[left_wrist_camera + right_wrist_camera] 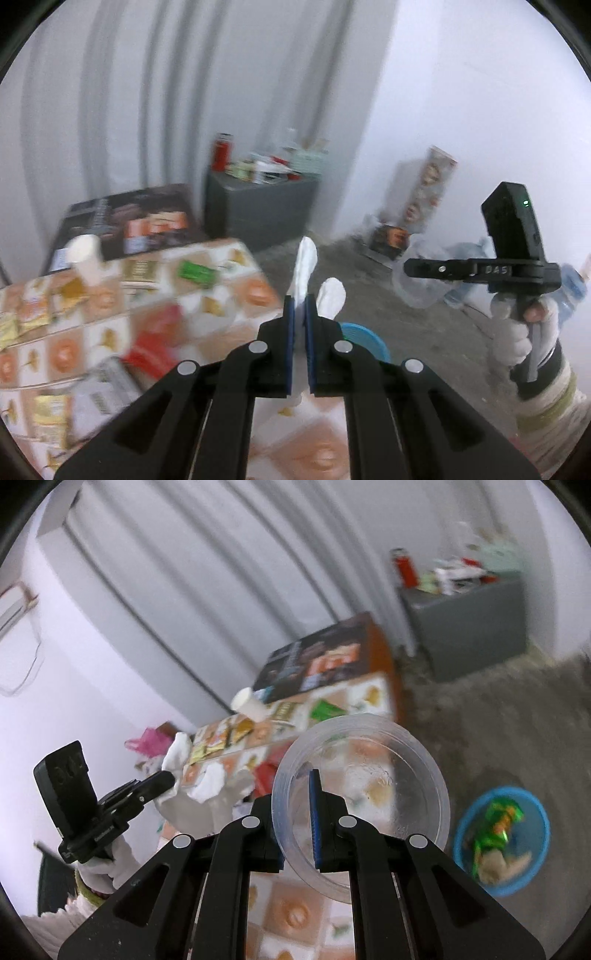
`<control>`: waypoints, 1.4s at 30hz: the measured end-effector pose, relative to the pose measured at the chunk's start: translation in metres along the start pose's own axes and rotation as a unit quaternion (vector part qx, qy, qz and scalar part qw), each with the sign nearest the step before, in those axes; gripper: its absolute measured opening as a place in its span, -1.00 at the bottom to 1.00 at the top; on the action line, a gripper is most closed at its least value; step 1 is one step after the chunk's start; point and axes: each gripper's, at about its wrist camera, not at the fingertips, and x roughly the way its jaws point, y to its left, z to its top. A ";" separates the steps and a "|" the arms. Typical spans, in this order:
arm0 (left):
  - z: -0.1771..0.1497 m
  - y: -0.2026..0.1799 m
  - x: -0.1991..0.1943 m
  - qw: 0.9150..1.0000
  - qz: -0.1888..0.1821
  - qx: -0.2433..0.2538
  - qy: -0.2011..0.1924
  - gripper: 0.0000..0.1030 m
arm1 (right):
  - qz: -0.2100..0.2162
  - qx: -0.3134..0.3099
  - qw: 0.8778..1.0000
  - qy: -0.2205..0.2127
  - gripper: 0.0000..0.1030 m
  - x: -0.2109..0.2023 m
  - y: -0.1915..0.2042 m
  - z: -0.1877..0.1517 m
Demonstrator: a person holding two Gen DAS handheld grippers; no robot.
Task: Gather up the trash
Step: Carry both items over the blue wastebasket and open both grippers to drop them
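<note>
Centrally, the left tongs (300, 306) pinch a white tissue (306, 266); the right tongs (295, 823) clamp a clear plastic cup's (369, 794) rim above the tabletop (295, 915).

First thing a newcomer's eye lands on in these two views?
The clear plastic cup fills the right wrist view, its rim pinched by the right hand-held gripper. In the left wrist view, the left hand-held gripper clamps white tissue. A blue bin with wrappers sits on the floor, lower right.

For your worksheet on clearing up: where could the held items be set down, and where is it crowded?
Free: bare grey floor between the grey cabinet and the blue basin. Crowded: the tiled tabletop, strewn with wrappers, and the cabinet top.
</note>
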 end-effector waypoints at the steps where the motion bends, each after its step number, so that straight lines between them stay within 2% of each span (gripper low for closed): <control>1: 0.000 -0.015 0.010 1.000 -0.016 0.008 0.007 -0.90 | -0.007 0.010 1.000 -0.003 -0.82 -0.007 -0.009 -0.006; 5: -0.002 -0.060 0.054 0.996 -0.071 0.025 0.043 -0.89 | -0.039 0.061 0.997 -0.008 -0.82 -0.027 -0.054 -0.031; 10: -0.017 -0.101 0.120 0.988 -0.107 0.041 0.105 -0.89 | -0.070 0.138 0.988 -0.004 -0.82 -0.026 -0.113 -0.055; 15: -0.047 -0.124 0.200 0.974 -0.118 0.047 0.186 -0.88 | -0.094 0.209 0.973 0.016 -0.82 -0.006 -0.174 -0.076; 20: -0.061 -0.138 0.267 0.963 -0.123 0.056 0.235 -0.88 | -0.098 0.263 0.959 0.027 -0.80 0.019 -0.225 -0.079; 25: -0.077 -0.156 0.327 0.954 -0.108 0.084 0.267 -0.88 | -0.111 0.294 0.949 0.026 -0.76 0.035 -0.261 -0.073; 27: -0.083 -0.160 0.344 0.952 -0.107 0.087 0.273 -0.87 | -0.120 0.299 0.946 0.028 -0.72 0.049 -0.274 -0.067; 29: -0.083 -0.161 0.356 0.952 -0.108 0.086 0.273 -0.84 | -0.130 0.297 0.945 0.037 -0.51 0.059 -0.285 -0.064; 31: -0.085 -0.163 0.370 0.953 -0.104 0.080 0.272 -0.61 | -0.155 0.304 0.939 0.046 -0.03 0.075 -0.298 -0.062; 33: -0.086 -0.161 0.378 0.955 -0.101 0.067 0.270 -0.26 | -0.178 0.301 0.935 0.059 -0.01 0.081 -0.309 -0.065; 36: -0.084 -0.156 0.381 0.959 -0.094 0.048 0.262 -0.13 | -0.219 0.291 0.928 0.078 0.03 0.096 -0.319 -0.069; 42: -0.075 -0.145 0.365 0.969 -0.085 0.044 0.229 0.09 | -0.227 0.280 0.930 0.069 0.09 0.093 -0.316 -0.078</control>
